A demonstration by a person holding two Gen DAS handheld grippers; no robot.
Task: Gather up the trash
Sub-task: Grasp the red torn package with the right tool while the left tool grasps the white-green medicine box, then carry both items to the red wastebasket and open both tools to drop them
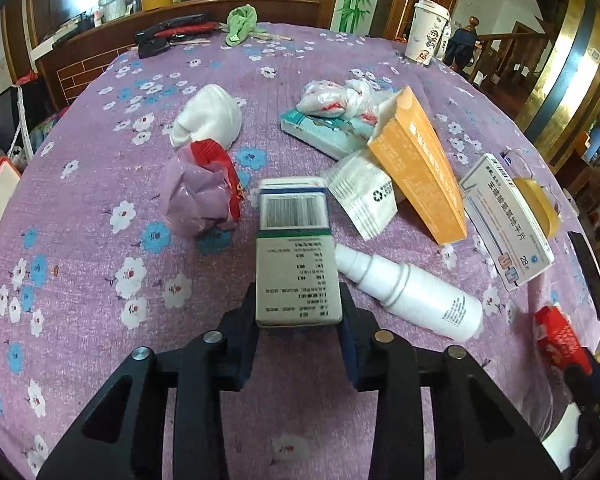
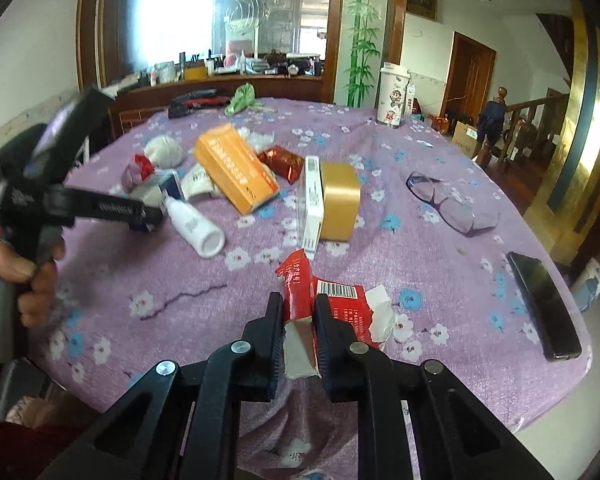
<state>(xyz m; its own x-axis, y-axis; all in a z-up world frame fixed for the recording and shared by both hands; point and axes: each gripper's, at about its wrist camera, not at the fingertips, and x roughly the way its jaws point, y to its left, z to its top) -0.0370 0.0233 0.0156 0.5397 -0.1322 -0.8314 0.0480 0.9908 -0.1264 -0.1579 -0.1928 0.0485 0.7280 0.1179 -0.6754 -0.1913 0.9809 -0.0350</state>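
Note:
My left gripper (image 1: 299, 304) is shut on a white and green medicine box (image 1: 294, 248) with a barcode, at table level. Around it lie a white plastic bottle (image 1: 412, 294), an orange box (image 1: 418, 168), a white and blue box (image 1: 508, 220), a folded leaflet (image 1: 364, 194), a crumpled purple and red wrapper (image 1: 202, 192) and a white wad (image 1: 208, 120). My right gripper (image 2: 298, 312) is shut on a torn red carton (image 2: 328, 304) near the table's front edge. The left gripper also shows in the right wrist view (image 2: 148, 216), beside the bottle (image 2: 194, 226).
A purple flowered cloth (image 1: 100, 280) covers the round table. A paper cup (image 2: 394, 94), glasses (image 2: 448, 204), a black phone (image 2: 544, 304), a gold tape roll (image 2: 338, 200) and a green cloth (image 1: 242, 22) lie on it. A wooden counter stands behind.

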